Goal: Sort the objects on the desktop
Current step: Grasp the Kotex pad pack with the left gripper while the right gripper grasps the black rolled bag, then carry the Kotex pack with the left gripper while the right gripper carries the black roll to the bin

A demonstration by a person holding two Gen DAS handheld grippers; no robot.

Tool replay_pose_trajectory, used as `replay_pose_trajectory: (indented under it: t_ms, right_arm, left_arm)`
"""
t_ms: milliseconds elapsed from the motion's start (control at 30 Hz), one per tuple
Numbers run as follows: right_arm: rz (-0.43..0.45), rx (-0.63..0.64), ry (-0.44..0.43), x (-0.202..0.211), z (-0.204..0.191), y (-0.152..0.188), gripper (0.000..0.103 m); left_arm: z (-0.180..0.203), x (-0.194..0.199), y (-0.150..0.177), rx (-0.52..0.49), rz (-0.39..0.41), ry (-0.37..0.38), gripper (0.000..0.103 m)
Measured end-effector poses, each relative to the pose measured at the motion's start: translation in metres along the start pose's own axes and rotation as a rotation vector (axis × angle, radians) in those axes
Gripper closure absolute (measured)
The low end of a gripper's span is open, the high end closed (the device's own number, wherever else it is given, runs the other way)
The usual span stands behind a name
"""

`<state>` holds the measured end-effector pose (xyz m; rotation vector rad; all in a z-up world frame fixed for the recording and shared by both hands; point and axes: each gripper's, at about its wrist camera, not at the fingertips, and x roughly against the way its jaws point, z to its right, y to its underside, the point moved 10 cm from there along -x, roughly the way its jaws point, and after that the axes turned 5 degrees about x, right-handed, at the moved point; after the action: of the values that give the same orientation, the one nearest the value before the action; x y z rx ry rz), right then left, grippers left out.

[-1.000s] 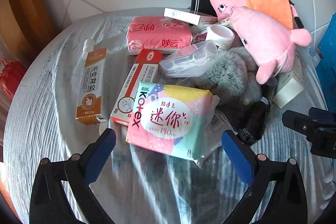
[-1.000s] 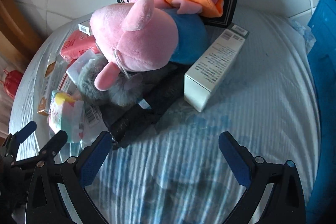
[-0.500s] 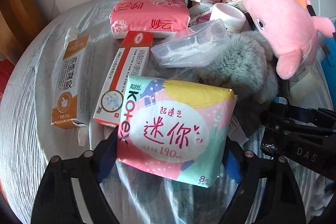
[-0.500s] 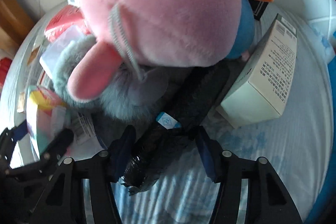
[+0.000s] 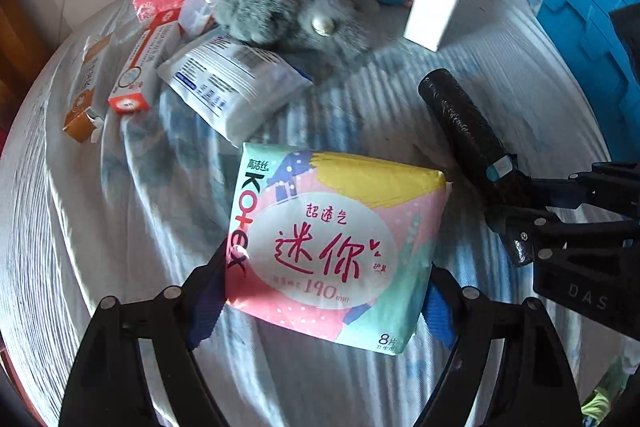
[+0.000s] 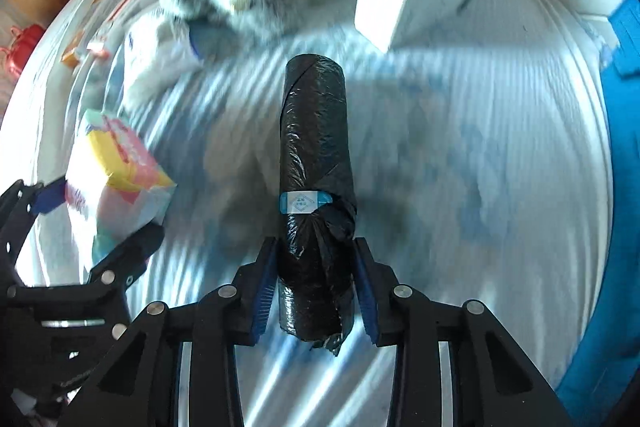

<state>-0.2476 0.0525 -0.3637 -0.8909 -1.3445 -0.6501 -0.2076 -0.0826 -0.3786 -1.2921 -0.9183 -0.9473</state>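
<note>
Between the right gripper's (image 6: 315, 291) ribbed blue pads, a roll of black bags (image 6: 316, 183) is showing crinkled, glossy plastic film. The left gripper (image 5: 320, 291) is pinching a pad packet (image 5: 336, 247) in smooth, shiny wrap. Beneath both, ribbed matt cloth (image 5: 120, 247) is lying wrinkled.

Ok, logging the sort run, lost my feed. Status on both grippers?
Left gripper shut on Kotex pack, lifted. Right gripper shut on black bag roll, lifted. Plush pile and white box lie beyond; nothing blocking.
</note>
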Motion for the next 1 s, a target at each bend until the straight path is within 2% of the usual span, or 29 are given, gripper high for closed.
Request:
replay_pose_trajectory:
  t_ms: [100,167,300,433,467,533,733,1000]
  right_arm:
    - [-0.03,0.019,0.0,0.005,0.003,0.031,0.066]
    - [-0.024,0.008,-0.019,0.008,0.005,0.039,0.064]
    - [0.015,-0.027,-0.025,0.014,0.012,0.034,0.052]
    - [0.037,-0.027,-0.024,0.015,0.012,0.024,0.051]
    - [0.039,-0.021,-0.023,0.014,0.011,0.023,0.052]
    - [0.038,-0.014,-0.026,0.01,0.008,0.022,0.067]
    - [0.055,0.024,-0.022,0.017,-0.001,0.028,0.068]
    - [0.176,0.047,-0.005,0.072,-0.002,0.037,0.068]
  left_arm:
    - [0.009,0.0,0.008,-0.041,-0.008,-0.016,0.021]
    - [0.01,-0.002,0.012,-0.045,-0.016,-0.022,0.021]
    - [0.003,-0.008,0.013,-0.029,-0.027,-0.023,0.018]
    - [0.002,-0.008,0.014,-0.021,-0.019,-0.013,0.018]
    - [0.002,-0.007,0.014,-0.024,-0.012,-0.014,0.018]
    - [0.002,-0.003,0.015,-0.025,-0.003,-0.009,0.022]
    - [-0.002,0.013,0.021,-0.02,0.013,0.008,0.023]
    - [0.007,0.074,0.018,-0.043,0.138,-0.003,0.023]
